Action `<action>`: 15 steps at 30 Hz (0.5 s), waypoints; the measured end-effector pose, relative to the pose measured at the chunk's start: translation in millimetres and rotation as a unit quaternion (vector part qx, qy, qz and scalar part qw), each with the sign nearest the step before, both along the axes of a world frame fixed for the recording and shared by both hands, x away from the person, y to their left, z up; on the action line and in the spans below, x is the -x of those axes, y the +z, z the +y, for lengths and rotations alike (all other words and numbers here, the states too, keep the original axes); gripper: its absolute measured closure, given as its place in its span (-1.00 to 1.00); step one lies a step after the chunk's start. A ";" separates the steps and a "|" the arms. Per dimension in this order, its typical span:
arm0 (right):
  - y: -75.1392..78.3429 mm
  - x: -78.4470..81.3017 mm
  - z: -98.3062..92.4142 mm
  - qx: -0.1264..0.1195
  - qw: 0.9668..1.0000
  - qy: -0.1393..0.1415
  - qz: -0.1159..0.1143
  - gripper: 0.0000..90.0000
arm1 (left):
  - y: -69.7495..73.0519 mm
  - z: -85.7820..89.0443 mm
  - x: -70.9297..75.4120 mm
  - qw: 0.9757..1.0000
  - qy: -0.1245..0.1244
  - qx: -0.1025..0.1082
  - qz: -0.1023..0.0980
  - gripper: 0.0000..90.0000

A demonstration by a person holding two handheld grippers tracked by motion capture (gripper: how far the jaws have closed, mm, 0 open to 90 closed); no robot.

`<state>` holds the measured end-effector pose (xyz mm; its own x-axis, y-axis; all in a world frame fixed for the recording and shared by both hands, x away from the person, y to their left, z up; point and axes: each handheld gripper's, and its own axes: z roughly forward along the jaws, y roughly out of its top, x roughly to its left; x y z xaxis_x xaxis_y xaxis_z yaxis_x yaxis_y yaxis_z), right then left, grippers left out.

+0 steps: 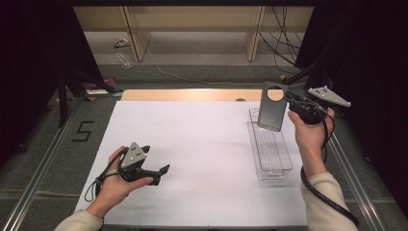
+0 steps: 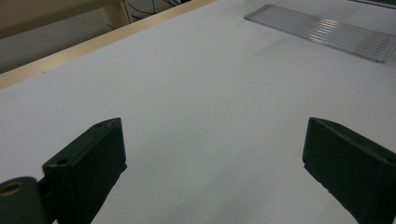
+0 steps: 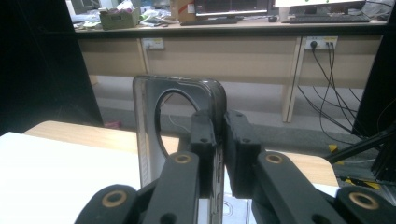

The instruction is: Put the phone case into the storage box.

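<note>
My right gripper [image 1: 291, 103] is shut on the edge of a grey phone case [image 1: 272, 111] with a round camera hole near its top. It holds the case upright in the air, above the far end of a clear plastic tray [image 1: 279, 166]. In the right gripper view the two pads pinch the right side wall of the phone case [image 3: 152, 121], and my right gripper [image 3: 219, 140] sits just beside the round hole. My left gripper [image 1: 156, 166] rests low over the white table at the front left, open, with nothing between its fingers [image 2: 95, 158].
The white table sheet [image 1: 192, 144] lies on a wooden top whose far edge [image 1: 192, 94] is bare. Black frame legs and cables stand on the floor past the right end of the table. A ribbed clear tray [image 2: 322, 30] lies at the far right in the left gripper view.
</note>
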<state>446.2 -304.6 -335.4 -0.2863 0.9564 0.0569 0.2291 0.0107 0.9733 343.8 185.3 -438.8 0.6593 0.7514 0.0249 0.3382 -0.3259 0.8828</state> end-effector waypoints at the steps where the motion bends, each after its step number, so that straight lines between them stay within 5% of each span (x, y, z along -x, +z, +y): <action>1: -0.1 -0.3 0.1 0.000 1.000 0.000 0.000 0.85 | 0.0 0.0 0.0 1.000 0.000 0.000 0.000 -0.87; 15: -2.3 -3.0 2.7 0.000 1.000 -0.003 0.001 0.85 | 0.1 0.0 0.0 1.000 0.000 0.000 0.000 -0.87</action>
<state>449.3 -301.9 -337.7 -0.2803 0.9582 0.0568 0.2304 0.0098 0.9731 343.8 185.3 -438.7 0.6593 0.7515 0.0249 0.3381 -0.3259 0.8829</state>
